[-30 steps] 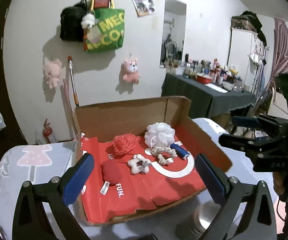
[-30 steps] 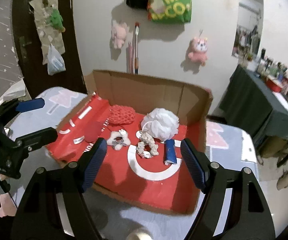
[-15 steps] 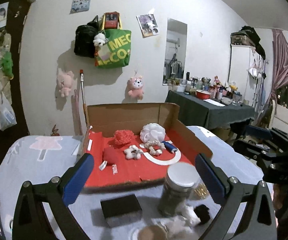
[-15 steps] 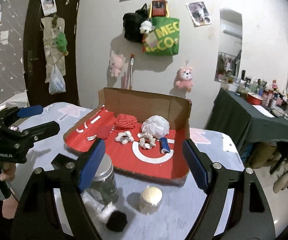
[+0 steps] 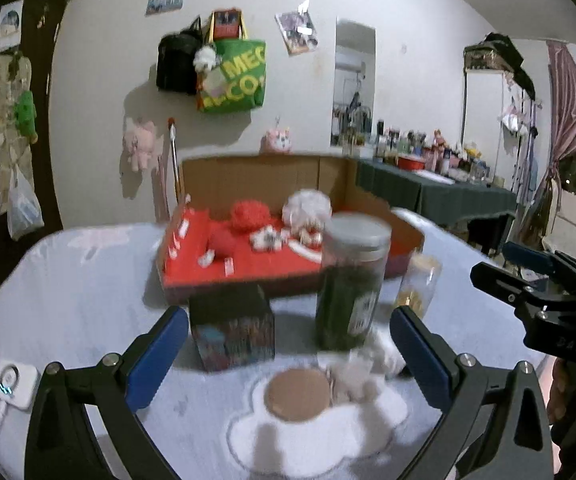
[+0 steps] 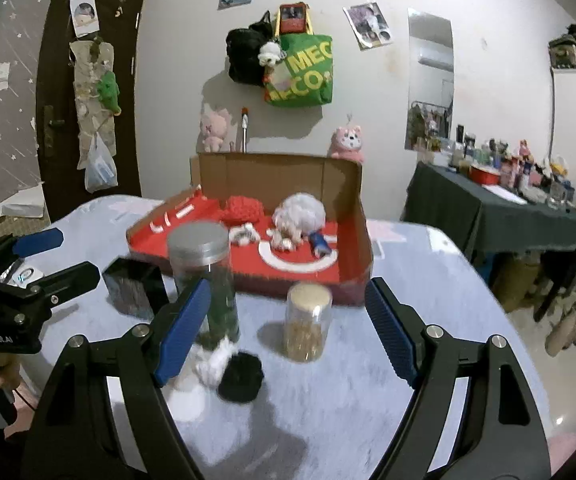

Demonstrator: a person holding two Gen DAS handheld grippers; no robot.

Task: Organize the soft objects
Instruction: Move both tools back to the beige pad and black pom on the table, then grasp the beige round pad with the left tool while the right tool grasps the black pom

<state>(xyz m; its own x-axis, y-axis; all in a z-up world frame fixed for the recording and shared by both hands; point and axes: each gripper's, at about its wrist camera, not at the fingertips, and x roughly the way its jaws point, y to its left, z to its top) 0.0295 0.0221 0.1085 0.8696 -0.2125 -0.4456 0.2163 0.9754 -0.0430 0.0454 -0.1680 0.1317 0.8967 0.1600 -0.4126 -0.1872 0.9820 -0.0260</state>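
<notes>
A cardboard box [image 6: 343, 216] with a red lining stands mid-table. In it lie a red knitted ball [image 6: 242, 210], a white mesh puff [image 6: 299, 214], a small blue roll [image 6: 319, 244] and small pale plush pieces [image 6: 284, 238]. On the table in front of it, a black pom-pom [image 6: 242, 376] and a white fluffy piece [image 6: 214, 360] lie just ahead of my right gripper [image 6: 288, 336], which is open and holds nothing. My left gripper [image 5: 288, 356] is open too. A white cloud-shaped pad [image 5: 307, 436] with a brown disc [image 5: 297, 394] lies between its fingers, untouched.
A tall silver-lidded jar [image 6: 204, 272], a small cork-topped jar [image 6: 307, 320] and a black box [image 6: 136, 288] stand between the grippers and the cardboard box. A small white device [image 5: 12, 384] lies at the table's left. A dark cluttered table [image 6: 499, 216] stands to the right.
Both grippers have drawn back from the cardboard box and sunk lower. The jars, black box, pom-pom and cloud-shaped pad have come into view in front of them.
</notes>
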